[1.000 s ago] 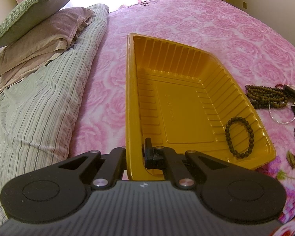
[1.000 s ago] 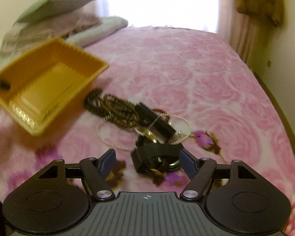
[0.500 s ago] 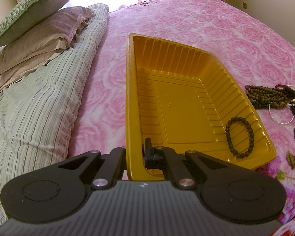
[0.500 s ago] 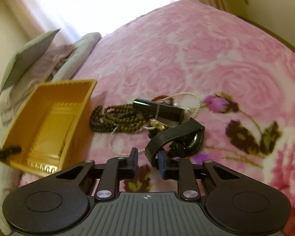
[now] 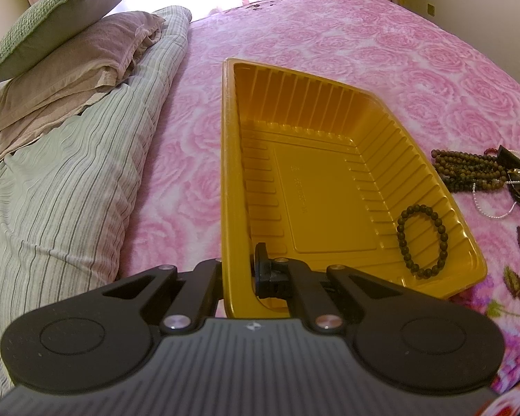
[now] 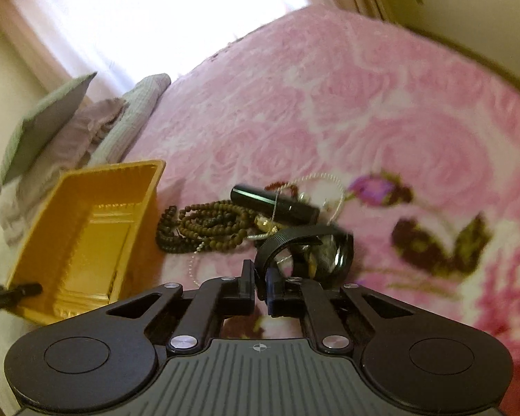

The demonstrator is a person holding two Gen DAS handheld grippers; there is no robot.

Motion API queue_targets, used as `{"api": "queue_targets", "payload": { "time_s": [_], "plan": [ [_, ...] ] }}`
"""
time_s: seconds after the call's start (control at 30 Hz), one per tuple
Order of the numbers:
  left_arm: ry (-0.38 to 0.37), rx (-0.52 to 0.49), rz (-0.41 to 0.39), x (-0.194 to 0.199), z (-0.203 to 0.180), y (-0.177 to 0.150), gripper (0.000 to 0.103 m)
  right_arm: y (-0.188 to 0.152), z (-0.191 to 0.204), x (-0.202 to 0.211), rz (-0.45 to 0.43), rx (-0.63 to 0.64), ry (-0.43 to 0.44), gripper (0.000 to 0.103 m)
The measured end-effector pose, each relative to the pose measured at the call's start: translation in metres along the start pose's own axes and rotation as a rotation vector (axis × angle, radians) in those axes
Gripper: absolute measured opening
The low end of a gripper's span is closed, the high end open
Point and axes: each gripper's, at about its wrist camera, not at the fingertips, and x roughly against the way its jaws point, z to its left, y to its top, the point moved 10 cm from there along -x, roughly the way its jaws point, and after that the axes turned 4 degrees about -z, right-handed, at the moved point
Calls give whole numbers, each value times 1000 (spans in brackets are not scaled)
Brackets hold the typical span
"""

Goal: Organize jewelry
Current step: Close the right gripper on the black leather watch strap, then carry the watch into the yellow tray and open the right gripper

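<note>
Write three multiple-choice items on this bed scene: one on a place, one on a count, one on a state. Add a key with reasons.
1. Where is the dark beaded bracelet?
A. inside the yellow ribbed plastic tray
B. on the pillows
C. on the floor

2. How many bracelets lie in the tray?
A. none
B. one
C. three

3. What is the right gripper doing?
A. standing wide open
B. clamping the tray
C. shut on the black watch strap

Key: 1 A, it lies against the tray's near corner; 2 B, only one is inside; 3 C, its jaws, which just closed, pinch the strap's end.
</note>
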Motion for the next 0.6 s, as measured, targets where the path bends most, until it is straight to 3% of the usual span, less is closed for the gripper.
{"api": "queue_targets", "payload": {
  "time_s": [0.33, 0.47, 0.6],
  "plan": [
    [-3, 2, -2, -1, 0, -1, 3, 14, -8, 42, 9, 259, -132, 4],
    [-4, 3, -1, -1, 0, -1, 3, 19, 11, 37, 1, 312, -87, 4],
    [-6, 4, -1, -2, -1, -1, 3, 24, 57, 22, -1, 351, 34, 4]
  ]
}}
